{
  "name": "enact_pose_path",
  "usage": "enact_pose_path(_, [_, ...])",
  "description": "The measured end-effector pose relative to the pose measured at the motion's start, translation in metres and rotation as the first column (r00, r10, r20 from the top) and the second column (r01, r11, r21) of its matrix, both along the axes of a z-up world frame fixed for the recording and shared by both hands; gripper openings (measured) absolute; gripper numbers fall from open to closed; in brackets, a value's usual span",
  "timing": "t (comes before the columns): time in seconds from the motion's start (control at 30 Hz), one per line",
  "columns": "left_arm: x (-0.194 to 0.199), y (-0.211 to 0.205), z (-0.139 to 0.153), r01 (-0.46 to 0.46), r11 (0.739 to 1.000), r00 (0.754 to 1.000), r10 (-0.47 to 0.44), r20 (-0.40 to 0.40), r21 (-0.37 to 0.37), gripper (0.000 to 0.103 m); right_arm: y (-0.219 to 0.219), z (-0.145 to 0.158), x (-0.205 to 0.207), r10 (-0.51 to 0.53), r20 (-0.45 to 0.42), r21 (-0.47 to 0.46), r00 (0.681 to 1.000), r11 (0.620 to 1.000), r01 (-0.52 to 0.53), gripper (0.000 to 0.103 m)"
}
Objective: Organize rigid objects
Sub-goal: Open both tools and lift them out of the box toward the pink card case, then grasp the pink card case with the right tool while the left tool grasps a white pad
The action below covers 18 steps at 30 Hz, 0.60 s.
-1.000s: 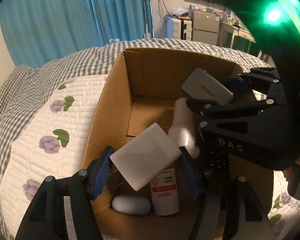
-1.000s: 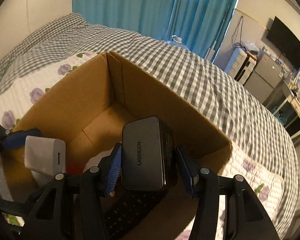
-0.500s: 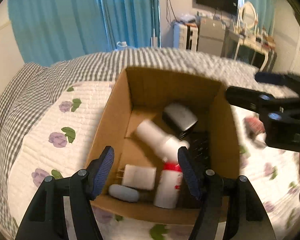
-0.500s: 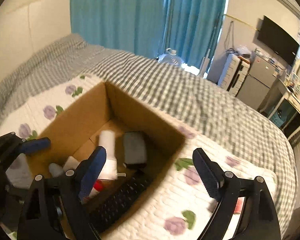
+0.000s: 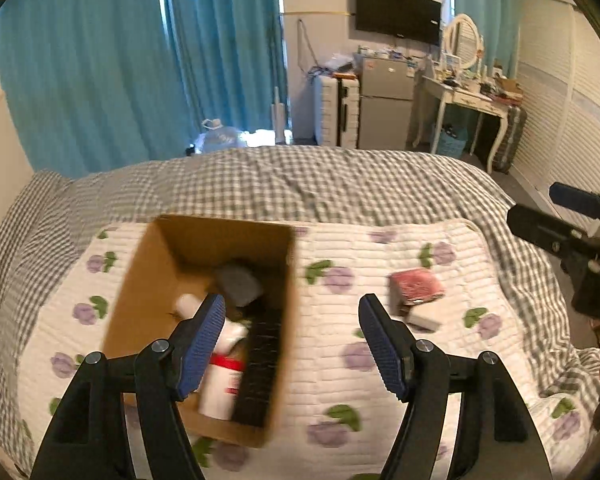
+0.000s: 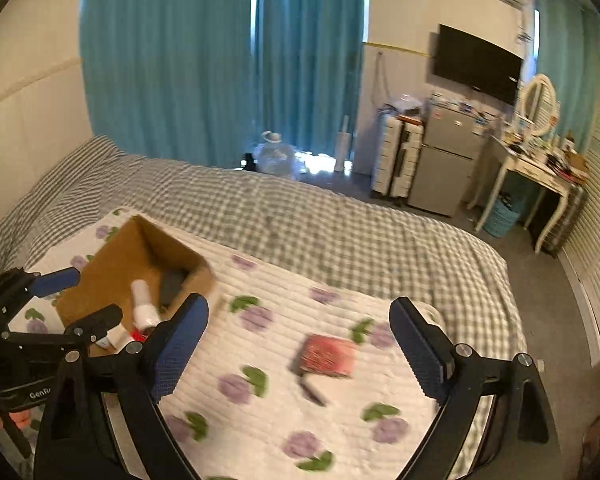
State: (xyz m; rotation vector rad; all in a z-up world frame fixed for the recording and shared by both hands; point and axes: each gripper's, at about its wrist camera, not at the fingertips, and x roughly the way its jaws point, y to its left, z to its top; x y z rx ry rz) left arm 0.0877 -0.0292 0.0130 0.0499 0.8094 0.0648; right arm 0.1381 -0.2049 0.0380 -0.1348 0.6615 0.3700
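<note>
On the flowered white quilt (image 5: pixel 380 384) stands an open cardboard box (image 5: pixel 148 280), left of the middle in both wrist views. Inside it lie a white bottle with a red band (image 5: pixel 220 380), a second white bottle (image 5: pixel 188 304), a grey charger block (image 5: pixel 240 284) and a dark keyboard (image 5: pixel 260 364) set against the right wall. Well apart from the box, out on the quilt, a red-topped block (image 6: pixel 328 356) rests with a white piece (image 5: pixel 426 316) just beside it and a thin dark item (image 6: pixel 312 390) at its near corner. The left gripper (image 5: pixel 292 344) hangs above the box's right edge, jaws wide and just opened further, with nothing between them. The right gripper (image 6: pixel 300 348) hovers over the quilt near the red block, jaws likewise spread wide after opening, holding nothing. A grey checked bedspread (image 6: pixel 300 224) lies under the quilt, with teal curtains (image 6: pixel 220 60) behind
</note>
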Motion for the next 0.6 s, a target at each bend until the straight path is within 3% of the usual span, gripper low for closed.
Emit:
enact_pose_path(0.13, [0.008,-0.034,-0.014,0.039,0.999,0.999,-0.039,-0.031,0.012,0.073,-0.031,-0.011,-0.002,-0.042,-0.008,-0.013,0.999,0.999,0.042,0.092])
enact_pose_path(0.37, [0.031,-0.074,-0.058,0.062,0.998,0.992,-0.060,-0.115,0.011,0.073,-0.072,-0.056,0.014,-0.103,-0.076,-0.018,0.992,0.995,0.102,0.092])
enact_pose_path(0.6, [0.052,-0.072,-0.113,0.021,0.999,0.981,-0.011,-0.194,0.050,0.073,-0.062,-0.104,0.049,-0.051,-0.183,0.011,0.982,0.998,0.054,0.092])
